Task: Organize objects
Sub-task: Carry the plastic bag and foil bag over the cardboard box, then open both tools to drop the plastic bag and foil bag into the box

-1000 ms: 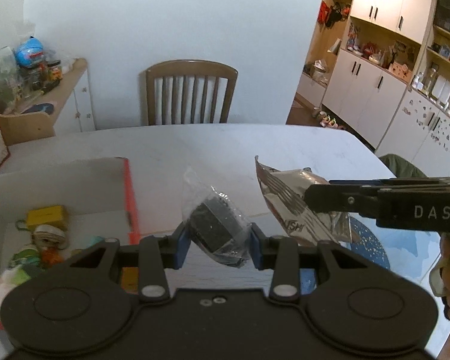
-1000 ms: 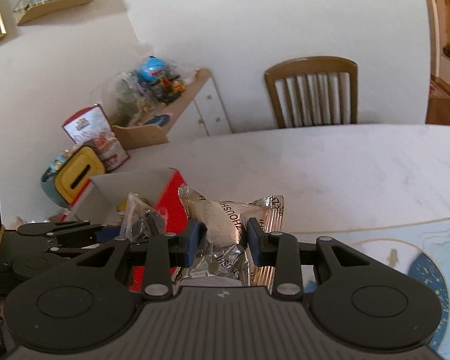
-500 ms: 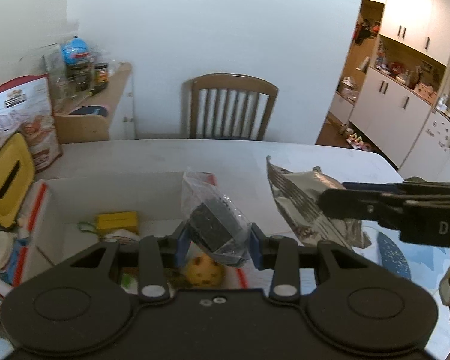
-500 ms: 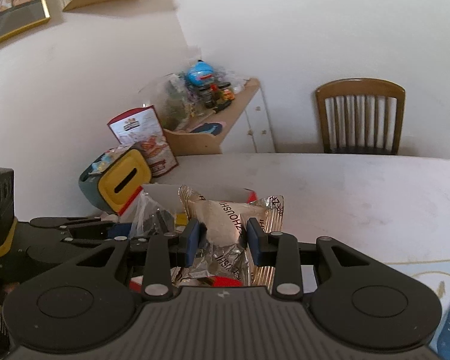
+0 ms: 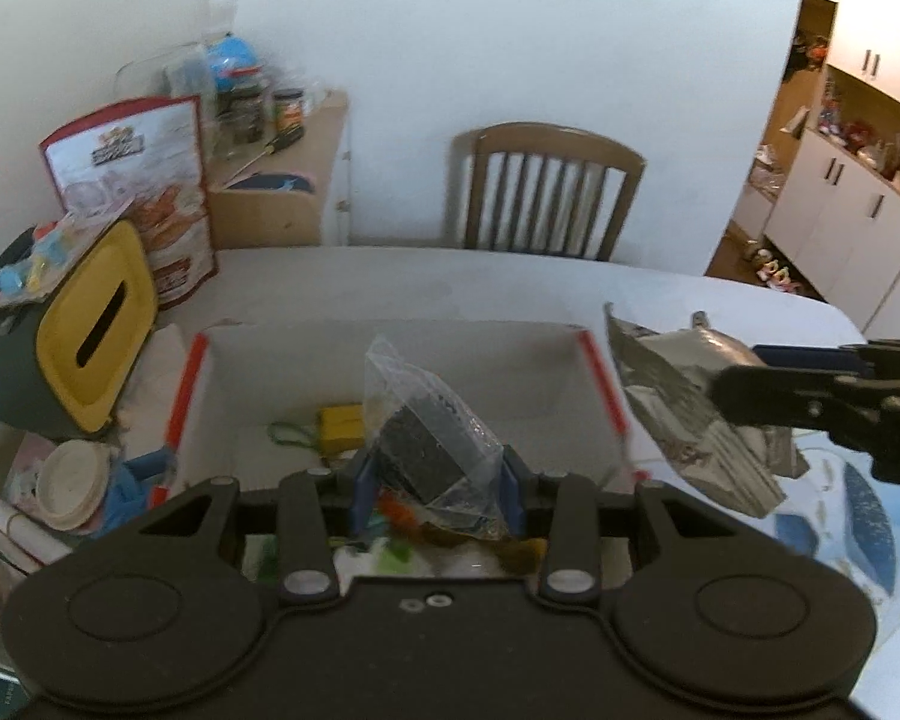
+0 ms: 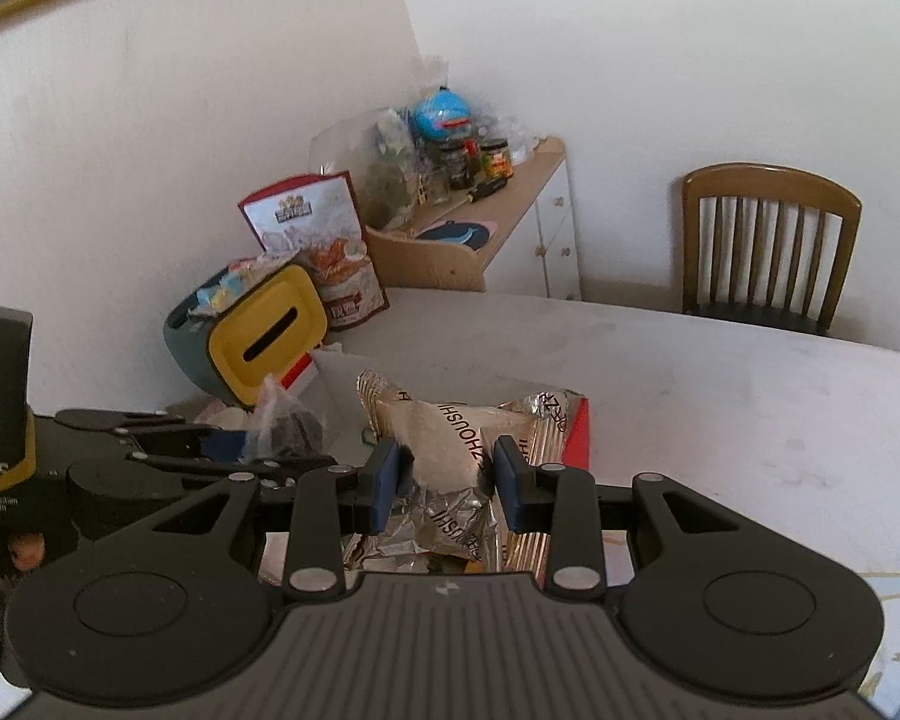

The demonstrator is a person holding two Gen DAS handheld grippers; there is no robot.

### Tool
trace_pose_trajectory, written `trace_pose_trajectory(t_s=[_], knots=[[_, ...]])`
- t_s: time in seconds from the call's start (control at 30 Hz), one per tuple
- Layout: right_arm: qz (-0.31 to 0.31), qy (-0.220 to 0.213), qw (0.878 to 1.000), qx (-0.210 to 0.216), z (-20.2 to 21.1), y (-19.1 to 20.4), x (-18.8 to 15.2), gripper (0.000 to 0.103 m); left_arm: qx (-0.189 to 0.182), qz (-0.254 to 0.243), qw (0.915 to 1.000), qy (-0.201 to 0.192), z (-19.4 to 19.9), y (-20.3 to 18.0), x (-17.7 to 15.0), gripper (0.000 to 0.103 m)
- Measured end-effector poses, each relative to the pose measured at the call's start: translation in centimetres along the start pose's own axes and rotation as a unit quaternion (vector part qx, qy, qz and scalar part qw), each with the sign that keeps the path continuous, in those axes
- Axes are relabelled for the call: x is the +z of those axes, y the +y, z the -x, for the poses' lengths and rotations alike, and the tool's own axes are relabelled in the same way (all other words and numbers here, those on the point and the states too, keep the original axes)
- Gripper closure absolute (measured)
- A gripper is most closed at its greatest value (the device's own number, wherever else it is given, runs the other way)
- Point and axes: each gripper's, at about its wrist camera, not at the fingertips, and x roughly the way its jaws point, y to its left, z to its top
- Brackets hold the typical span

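My jaws were clamped on two packets, the left gripper (image 5: 435, 483) pinching a clear plastic bag of dark granules (image 5: 432, 432) above the open white cardboard box (image 5: 390, 360), the right gripper (image 6: 447, 483) holding a crinkled silver foil snack pouch (image 6: 456, 450) at its rim, apparently for dropping in.

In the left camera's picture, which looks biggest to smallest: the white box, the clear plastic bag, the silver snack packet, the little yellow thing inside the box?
1. White box.
2 and 3. Silver snack packet and clear plastic bag: they look alike, both held close to the camera, so unranked.
4. Yellow thing.
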Motion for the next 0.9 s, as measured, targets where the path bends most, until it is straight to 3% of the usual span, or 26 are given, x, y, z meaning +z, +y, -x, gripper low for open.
trace_pose_trajectory(t_s=[0.27,0.9], knots=[[0.019,0.020,1.000,-0.005,-3.4,0.8,0.0,0.070,0.013,0.009,0.9995,0.026,-2.9,2.6,-0.3,0.064],[0.106,0.074,0.992,-0.014,-12.4,2.9,-3.1,0.070,0.012,0.011,0.9969,0.077,-8.5,4.2,-0.3,0.064]])
